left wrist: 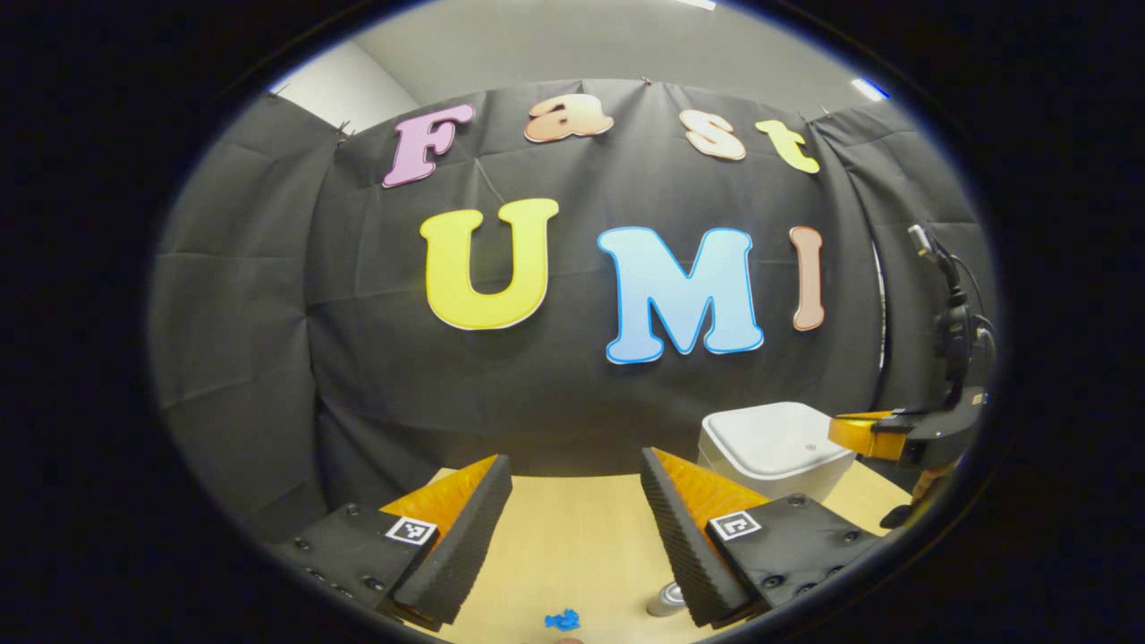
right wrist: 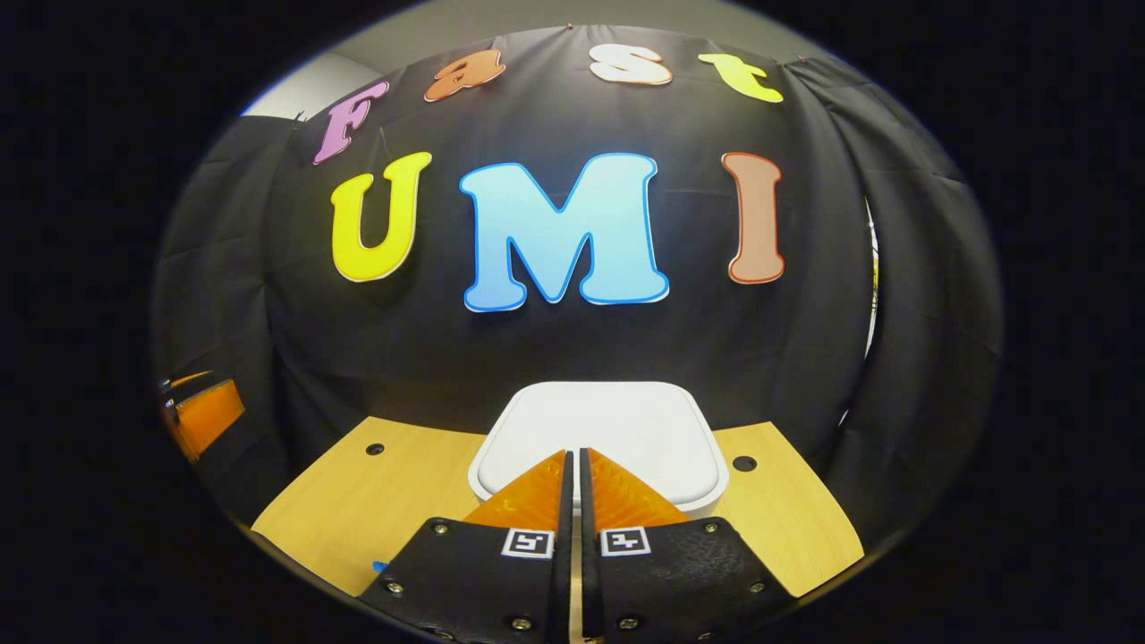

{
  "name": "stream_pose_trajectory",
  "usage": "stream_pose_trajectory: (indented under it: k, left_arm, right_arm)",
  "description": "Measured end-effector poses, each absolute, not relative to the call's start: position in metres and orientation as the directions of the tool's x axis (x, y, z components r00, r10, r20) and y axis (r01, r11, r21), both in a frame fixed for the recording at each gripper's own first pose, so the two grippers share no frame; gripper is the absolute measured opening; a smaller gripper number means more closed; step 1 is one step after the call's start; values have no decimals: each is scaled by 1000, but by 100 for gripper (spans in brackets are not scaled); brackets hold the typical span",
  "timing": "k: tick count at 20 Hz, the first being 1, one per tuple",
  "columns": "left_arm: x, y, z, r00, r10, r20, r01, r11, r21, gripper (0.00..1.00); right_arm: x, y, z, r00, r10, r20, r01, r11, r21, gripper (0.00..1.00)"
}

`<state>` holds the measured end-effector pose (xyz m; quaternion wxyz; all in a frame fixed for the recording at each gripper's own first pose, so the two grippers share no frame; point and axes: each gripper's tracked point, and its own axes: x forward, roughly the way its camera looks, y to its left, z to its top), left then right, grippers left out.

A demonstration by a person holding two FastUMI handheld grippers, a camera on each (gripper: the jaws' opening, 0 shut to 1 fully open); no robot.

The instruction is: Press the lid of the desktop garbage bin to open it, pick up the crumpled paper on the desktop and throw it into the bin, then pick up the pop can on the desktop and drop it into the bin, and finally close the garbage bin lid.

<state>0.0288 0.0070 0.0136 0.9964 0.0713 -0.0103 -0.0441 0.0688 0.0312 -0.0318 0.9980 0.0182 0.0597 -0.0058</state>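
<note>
Two hand-held grippers are in my hands above a pale wooden desk (left wrist: 581,537). My left hand-held gripper (left wrist: 577,510) has its fingers spread wide apart, with nothing between them but bare desk. My right hand-held gripper (right wrist: 573,487) has its fingers drawn together, with just a thin slit between them and nothing held there.

In the right gripper view, the white plastic desktop garbage bin with rounded corners (right wrist: 617,420) sits straight ahead of my right fingers, with its flat lid (right wrist: 608,416) down. The fingertips overlap the near edge of the lid; I cannot tell whether they touch it or hang just above it. The bin stands toward the back of the desk, near the black cloth wall (right wrist: 572,340).

In the left gripper view, the same bin shows to the right of my left fingers, and my right hand-held gripper reaches in from the right edge above the bin's right side.

At the bottom of the left gripper view, a small blue crumpled paper (left wrist: 563,619) lies on the desk, low between my left fingers. Just to its right, a silver pop can (left wrist: 665,601) stands on the desk, partly hidden behind my left gripper's right-side finger. Paper and can are near each other but apart, and both are well apart from the bin.
</note>
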Motion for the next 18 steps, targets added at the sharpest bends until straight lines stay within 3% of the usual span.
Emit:
stream_pose_trajectory:
  k: [18]
  left_arm:
    - [37,15,5,997,-72,-9,72,989,132,96]
  right_arm:
    - [90,27,-59,979,-19,-202,31,998,58,5]
